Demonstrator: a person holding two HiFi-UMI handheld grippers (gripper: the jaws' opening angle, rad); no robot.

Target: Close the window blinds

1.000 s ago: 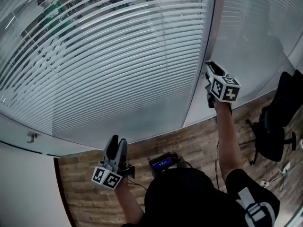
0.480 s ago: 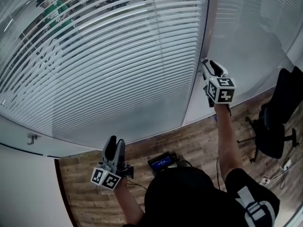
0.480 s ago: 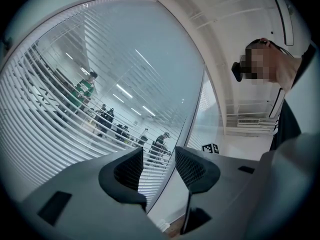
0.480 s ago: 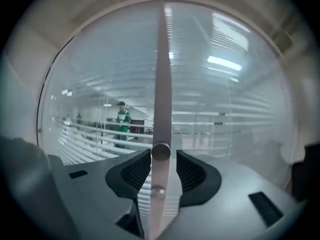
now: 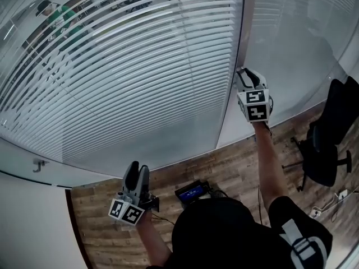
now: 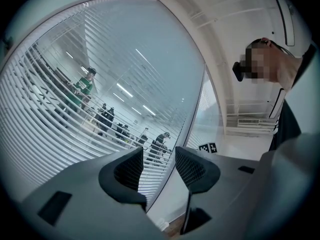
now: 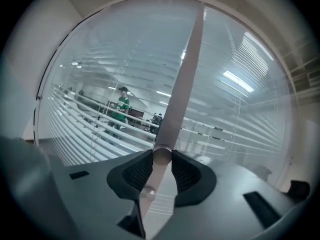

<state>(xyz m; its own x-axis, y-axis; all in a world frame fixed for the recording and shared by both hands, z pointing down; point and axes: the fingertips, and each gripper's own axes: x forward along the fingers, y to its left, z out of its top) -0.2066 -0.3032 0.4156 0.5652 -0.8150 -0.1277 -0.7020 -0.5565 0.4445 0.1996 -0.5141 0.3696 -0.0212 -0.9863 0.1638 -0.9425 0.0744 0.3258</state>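
The wood-plank floor (image 5: 235, 167) carries a black device with a lit blue screen (image 5: 192, 193), a black wheeled office chair (image 5: 322, 170), and white cabling (image 5: 338, 198) beside the chair.

**An office floor behind glass**

Glass partition walls (image 5: 168, 133) hung with horizontal blinds (image 5: 140, 55) fill the upper frame. At the right edge a black swivel office chair (image 5: 328, 150) stands on wood-look flooring (image 5: 235, 167). Through the slats at upper left, people (image 5: 56, 13) stand in a room lit by ceiling strip lights (image 6: 125, 90).
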